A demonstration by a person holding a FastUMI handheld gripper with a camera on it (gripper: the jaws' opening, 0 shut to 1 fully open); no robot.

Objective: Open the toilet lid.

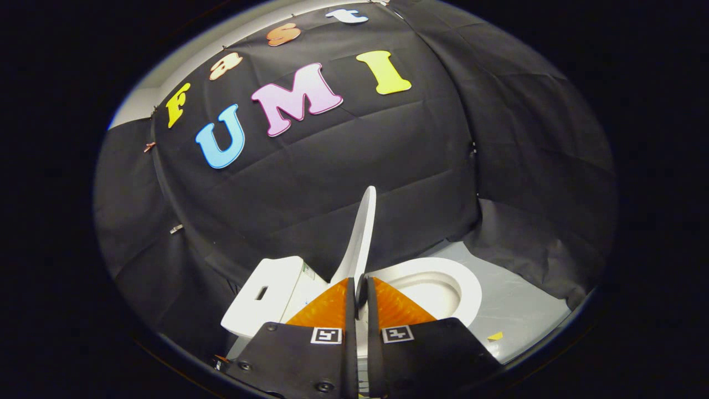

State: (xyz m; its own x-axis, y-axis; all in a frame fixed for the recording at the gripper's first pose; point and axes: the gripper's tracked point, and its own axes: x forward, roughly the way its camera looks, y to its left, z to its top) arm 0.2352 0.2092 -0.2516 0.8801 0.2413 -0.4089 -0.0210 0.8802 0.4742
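Observation:
A white toilet stands low ahead, with its tank (271, 293) to the left and its open seat ring and bowl (437, 288) to the right. The white lid (361, 238) is raised nearly upright, seen edge-on, rising from between my fingers. My gripper (360, 291) is shut on the lid's lower edge, one finger pressed on each side of it.
Black cloth walls close in behind and on both sides of the toilet. A grey floor (515, 310) runs to the right of the bowl, with a small yellow scrap (494, 336) lying on it.

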